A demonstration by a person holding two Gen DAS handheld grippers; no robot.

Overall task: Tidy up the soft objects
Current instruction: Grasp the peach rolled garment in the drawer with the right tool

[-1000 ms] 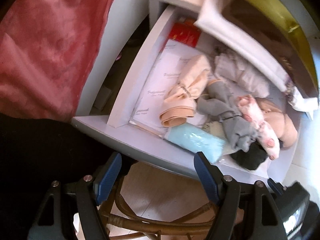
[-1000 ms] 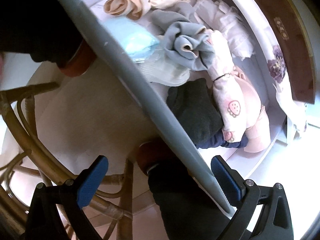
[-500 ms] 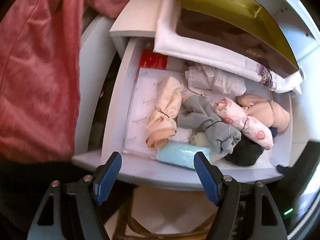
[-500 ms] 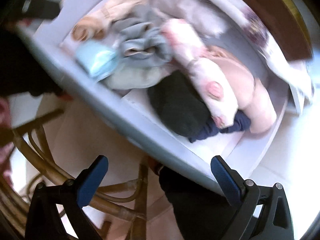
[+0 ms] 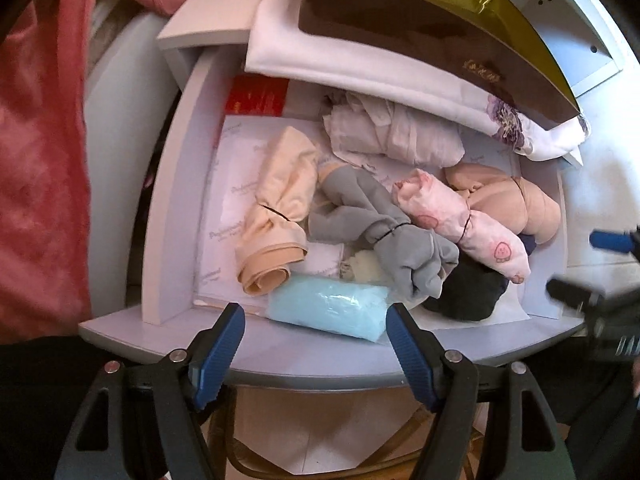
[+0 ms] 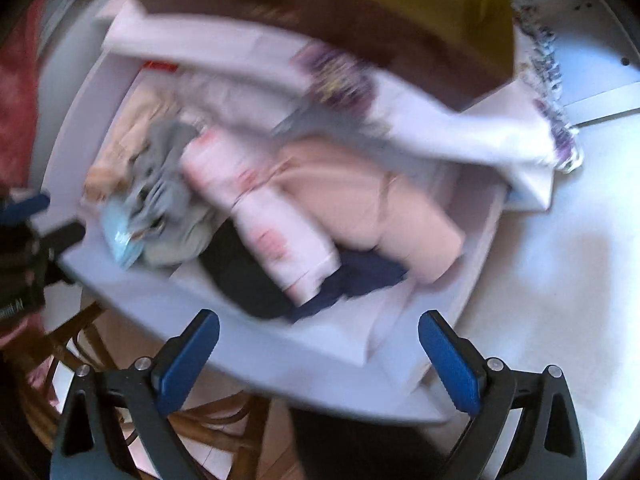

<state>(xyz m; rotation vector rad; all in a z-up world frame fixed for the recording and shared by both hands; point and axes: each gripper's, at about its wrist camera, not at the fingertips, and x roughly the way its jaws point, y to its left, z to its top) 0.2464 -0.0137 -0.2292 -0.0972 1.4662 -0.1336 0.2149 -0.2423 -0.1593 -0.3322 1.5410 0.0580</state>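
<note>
Currently, both tongs, left gripper (image 5: 314, 326) and right gripper (image 6: 319, 340), are hovering spread and empty before the open drawer (image 5: 320, 350); the light-blue bundle (image 5: 329, 312) is lying nearest, so lower squarely over its middle.

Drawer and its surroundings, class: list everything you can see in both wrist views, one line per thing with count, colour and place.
drawer: one, white, pulled open
cream bundle: one, tied, drawer left
grey bundle: one, tied, drawer middle
pink printed bundle: one, tied, right of grey
peach bundle: one, drawer right
white crumpled cloth: one, drawer back
light blue packet: one, at front wall
black cloth: one, front right
navy cloth: one, under pink bundle
red packet: one, back left corner
white folded fabric: one, purple floral print, atop cabinet
brown-gold box: one, on fabric
red garment: one, far left
left gripper: fingers blue, apart, empty
right gripper: fingers blue, apart, empty
</note>
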